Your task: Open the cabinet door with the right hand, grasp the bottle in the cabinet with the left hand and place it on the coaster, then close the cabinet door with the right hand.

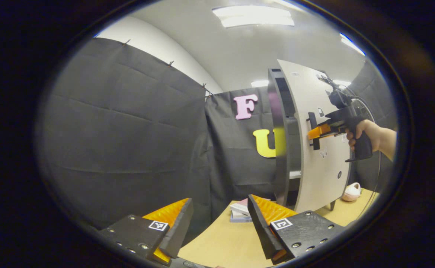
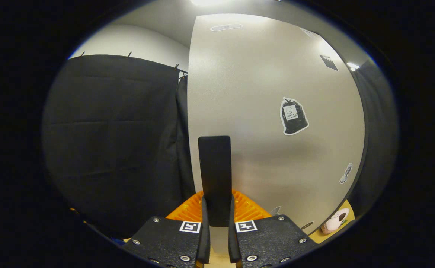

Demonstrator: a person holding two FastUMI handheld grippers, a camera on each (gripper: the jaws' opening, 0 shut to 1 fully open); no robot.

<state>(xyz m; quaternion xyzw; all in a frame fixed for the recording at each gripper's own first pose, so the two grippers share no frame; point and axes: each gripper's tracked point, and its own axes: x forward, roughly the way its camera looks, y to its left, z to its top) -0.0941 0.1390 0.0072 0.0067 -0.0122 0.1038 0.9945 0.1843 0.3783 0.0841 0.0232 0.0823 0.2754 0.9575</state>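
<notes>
Gripping the black handle [image 2: 214,178] of the cabinet door [image 2: 269,123], the right hand-held gripper [image 2: 216,212] has its two fingers closed against the handle's sides, the bar rising upright between them in the right gripper view. The door is pale grey and carries a few small stickers [image 2: 293,116]. In the left gripper view the same right hand-held gripper [image 1: 316,131] appears farther off, held by a hand [image 1: 362,134] and clamped on the handle [image 1: 313,130] at mid-height of the door [image 1: 321,149]. The door stands partly swung out from the dark cabinet [image 1: 280,141], so that a narrow gap shows the cabinet's edge and a strip of its inside; what stands inside cannot be made out, and the bottle cannot be seen there.

The left hand-held gripper [image 1: 221,219] is in the foreground of its own view, fingers spread wide apart with nothing between them, above the near edge of the tan worktop [image 1: 221,245] and well apart from the cabinet. On the worktop, between the left gripper's fingers and the cabinet foot, lies a small stack of flat things [image 1: 239,212]. A small pink and white object [image 1: 352,191] rests on the worktop beyond the door's far edge; it also shows at the lower right in the right gripper view [image 2: 335,220].
</notes>
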